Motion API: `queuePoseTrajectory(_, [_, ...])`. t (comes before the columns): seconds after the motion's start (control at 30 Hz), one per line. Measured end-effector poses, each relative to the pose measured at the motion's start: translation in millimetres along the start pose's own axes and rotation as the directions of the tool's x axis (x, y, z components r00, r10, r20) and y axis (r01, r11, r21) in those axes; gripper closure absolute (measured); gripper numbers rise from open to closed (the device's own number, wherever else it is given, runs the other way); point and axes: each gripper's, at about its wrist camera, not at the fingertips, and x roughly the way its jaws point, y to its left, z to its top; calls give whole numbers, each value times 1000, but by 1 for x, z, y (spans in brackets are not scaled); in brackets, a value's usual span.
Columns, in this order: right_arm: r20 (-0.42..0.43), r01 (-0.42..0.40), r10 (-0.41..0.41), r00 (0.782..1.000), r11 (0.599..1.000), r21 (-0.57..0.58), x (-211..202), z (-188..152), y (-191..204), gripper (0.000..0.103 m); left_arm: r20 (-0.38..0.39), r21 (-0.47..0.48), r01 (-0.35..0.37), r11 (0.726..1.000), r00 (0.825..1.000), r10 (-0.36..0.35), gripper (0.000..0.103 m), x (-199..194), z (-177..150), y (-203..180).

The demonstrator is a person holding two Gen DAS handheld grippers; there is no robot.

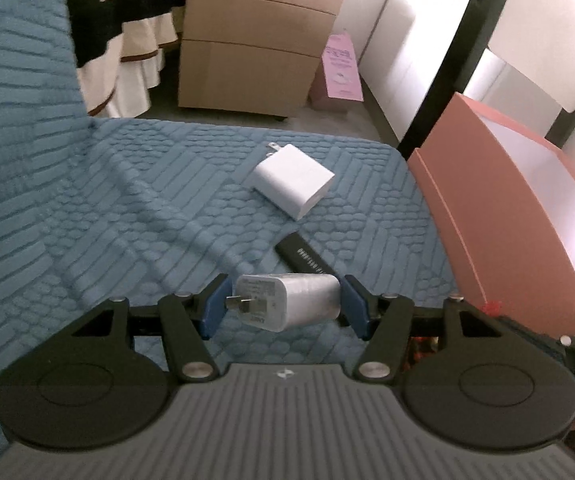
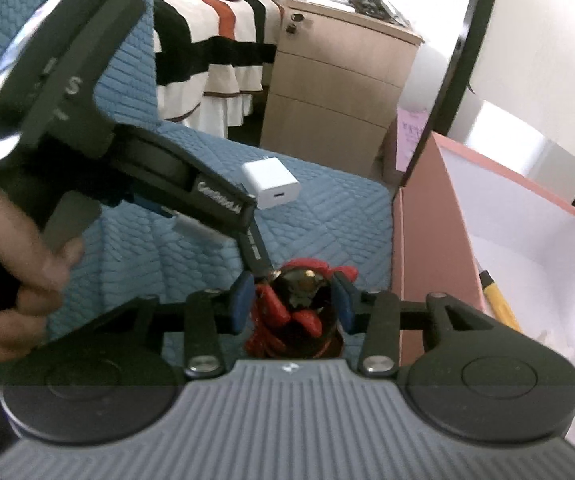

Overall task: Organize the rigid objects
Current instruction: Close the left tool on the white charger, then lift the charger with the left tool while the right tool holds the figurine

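In the left wrist view my left gripper (image 1: 285, 306) is shut on a white plastic-wrapped charger (image 1: 291, 300), prongs toward the left pad, held just above the blue quilted bed (image 1: 127, 220). A second white charger (image 1: 293, 178) lies on the quilt ahead, and a flat black stick (image 1: 305, 258) lies between the two. In the right wrist view my right gripper (image 2: 292, 306) is shut on a red and dark toy figure (image 2: 299, 304), beside the pink box (image 2: 427, 240). The second charger (image 2: 271, 182) and the black stick (image 2: 256, 250) show there too.
The open pink box (image 1: 487, 220) stands against the bed's right edge, with a yellow-handled tool (image 2: 499, 300) inside. A hand (image 2: 27, 248) holds the left tool across the left of the right wrist view. Behind are a wooden drawer cabinet (image 1: 255, 48), a black post (image 1: 455, 40) and a striped bedspread (image 2: 215, 40).
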Motion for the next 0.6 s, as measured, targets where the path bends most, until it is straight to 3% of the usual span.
queuePoseTrajectory(0.23, [8, -23, 23, 1000, 997, 74, 0, -5, -12, 52, -9, -37, -22, 999, 1000, 21, 37, -13, -23, 25])
queuePoseTrajectory(0.3, [-3, -18, 19, 1000, 994, 112, 4, -7, -16, 36, -23, -47, -27, 999, 999, 26, 37, -14, -29, 33])
queuePoseTrajectory(0.37, [-14, -5, 7, 1000, 989, 145, 9, -9, -19, 27, -34, -69, -25, 997, 999, 23, 37, -17, -31, 40])
queuePoseTrajectory(0.6, [-64, -32, 50, 997, 967, 251, 36, -14, -16, 28, -25, -114, 42, 993, 999, -45, 37, -22, -27, 40])
